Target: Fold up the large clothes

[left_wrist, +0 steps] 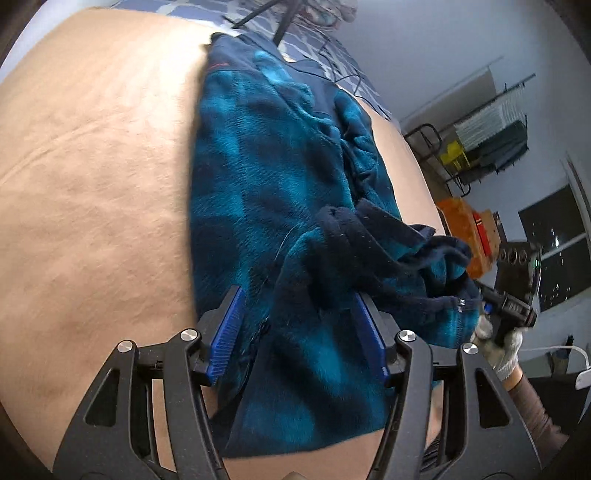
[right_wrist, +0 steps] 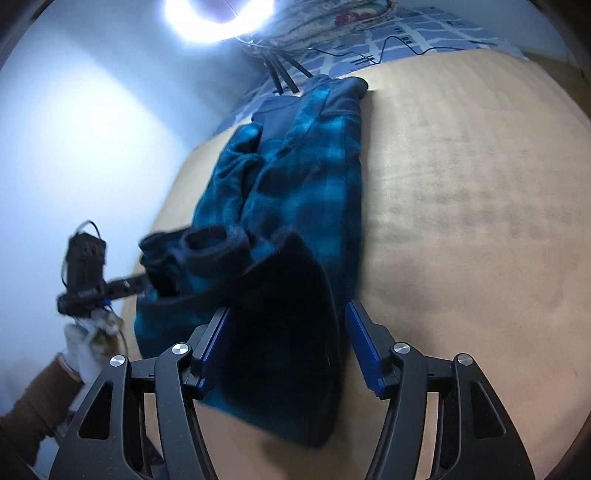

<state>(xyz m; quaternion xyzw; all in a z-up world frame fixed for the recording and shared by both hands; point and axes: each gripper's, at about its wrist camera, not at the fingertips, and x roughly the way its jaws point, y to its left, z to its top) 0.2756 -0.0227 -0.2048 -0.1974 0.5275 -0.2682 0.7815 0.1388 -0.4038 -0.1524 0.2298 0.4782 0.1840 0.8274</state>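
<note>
A teal and navy plaid fleece garment [left_wrist: 266,177] lies folded into a long strip on the tan cover [left_wrist: 92,184]. Its near end is bunched, with a dark navy cuff [left_wrist: 354,236] on top. My left gripper [left_wrist: 299,328] stands open over that near end, its blue pads wide apart with fleece between them. In the right wrist view the garment [right_wrist: 306,177] runs away from me. My right gripper [right_wrist: 288,339] is open astride a dark navy fold [right_wrist: 288,314], with a gap at the right pad. Each view shows the other gripper [right_wrist: 110,288] [left_wrist: 517,295] in a gloved hand beside the garment.
The tan cover [right_wrist: 461,221] stretches wide on the far side of each gripper. Blue patterned bedding with cables [right_wrist: 406,33], tripod legs [right_wrist: 280,74] and a ring lamp [right_wrist: 218,11] sit at the far end. A drying rack [left_wrist: 491,125] and an orange box [left_wrist: 458,218] stand off the edge.
</note>
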